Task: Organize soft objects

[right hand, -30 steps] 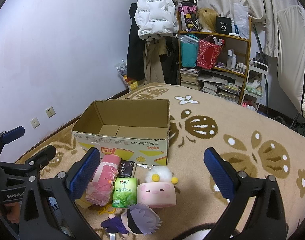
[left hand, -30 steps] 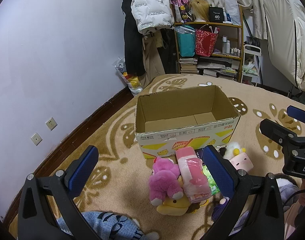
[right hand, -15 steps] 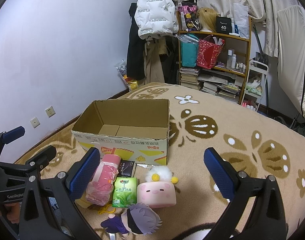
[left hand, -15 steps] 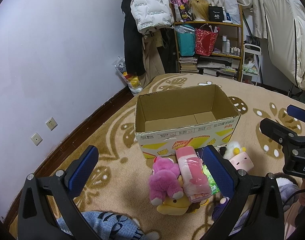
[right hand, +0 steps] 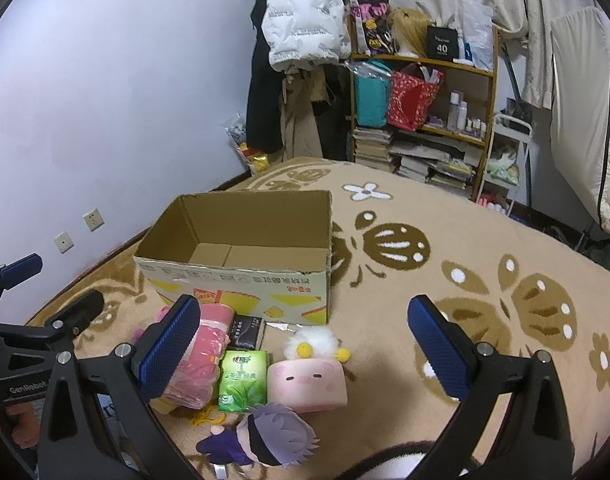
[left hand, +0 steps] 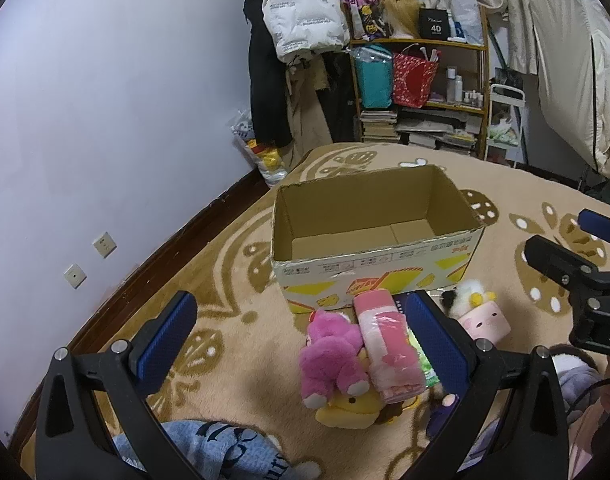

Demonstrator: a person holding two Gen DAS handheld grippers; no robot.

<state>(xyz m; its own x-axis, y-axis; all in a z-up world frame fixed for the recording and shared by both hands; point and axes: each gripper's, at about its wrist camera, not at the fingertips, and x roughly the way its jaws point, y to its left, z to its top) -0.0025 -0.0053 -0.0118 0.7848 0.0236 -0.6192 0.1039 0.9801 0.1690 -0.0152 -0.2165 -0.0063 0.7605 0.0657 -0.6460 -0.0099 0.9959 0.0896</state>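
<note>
An empty cardboard box [left hand: 375, 236] [right hand: 241, 256] stands open on the patterned carpet. In front of it lie a pink plush bear [left hand: 333, 354], a yellow plush [left hand: 351, 410] beneath it, a pink wrapped roll [left hand: 387, 344] [right hand: 201, 360], a green tissue pack [right hand: 241, 376], a pink pig-face cushion toy [right hand: 307, 378] [left hand: 485, 318] and a purple-haired doll [right hand: 265, 440]. My left gripper [left hand: 301, 344] hovers open above the bear and roll, holding nothing. My right gripper [right hand: 305, 354] hovers open over the pig toy and tissue pack, also holding nothing.
A blue knitted cloth [left hand: 221, 454] lies at the near left. A purple wall [left hand: 105, 120] with sockets borders the carpet [right hand: 485, 260]. A cluttered shelf [right hand: 425, 112] and hanging coats [right hand: 301, 20] stand at the back. Open carpet stretches to the right.
</note>
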